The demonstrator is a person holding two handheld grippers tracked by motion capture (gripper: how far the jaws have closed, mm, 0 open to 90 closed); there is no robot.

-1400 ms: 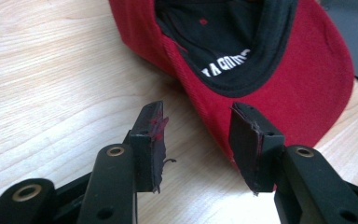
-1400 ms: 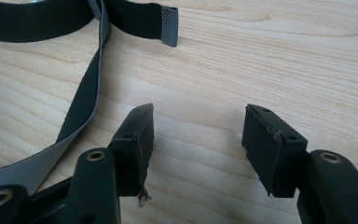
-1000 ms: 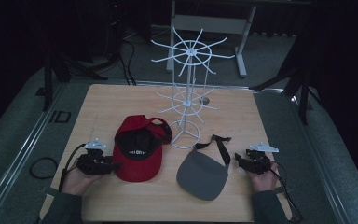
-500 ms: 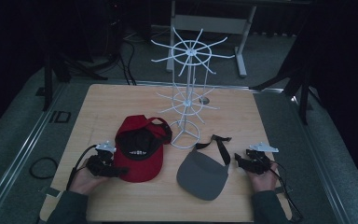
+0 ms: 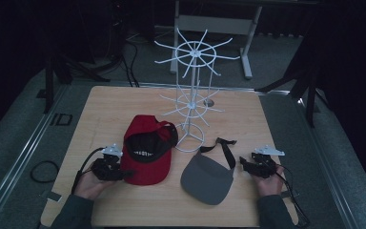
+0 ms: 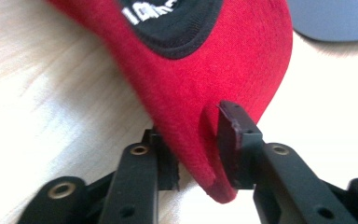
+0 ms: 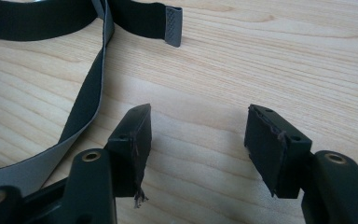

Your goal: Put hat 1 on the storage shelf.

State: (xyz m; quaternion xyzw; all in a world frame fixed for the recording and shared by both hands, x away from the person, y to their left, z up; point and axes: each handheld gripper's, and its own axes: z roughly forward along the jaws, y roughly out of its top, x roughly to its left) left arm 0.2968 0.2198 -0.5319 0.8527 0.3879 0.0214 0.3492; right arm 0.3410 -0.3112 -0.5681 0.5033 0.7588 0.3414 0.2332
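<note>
At the near edge of the wooden table [image 5: 100, 105], the left gripper [image 6: 196, 154] straddles the brim of a red cap [image 5: 147, 152], its jaws on either side of the fabric but not visibly pinched shut. The brim edge sits deep between them, so closing squarely here should give a firm hold; biting only the tip would risk a slip. The right gripper [image 7: 196, 149] hovers spread wide and empty over bare wood, just beside the black strap [image 7: 86, 88] of a grey visor [image 5: 207, 179]. Beyond both hats stands a white wire rack [image 5: 193, 95], apparently where the cap is headed.
</note>
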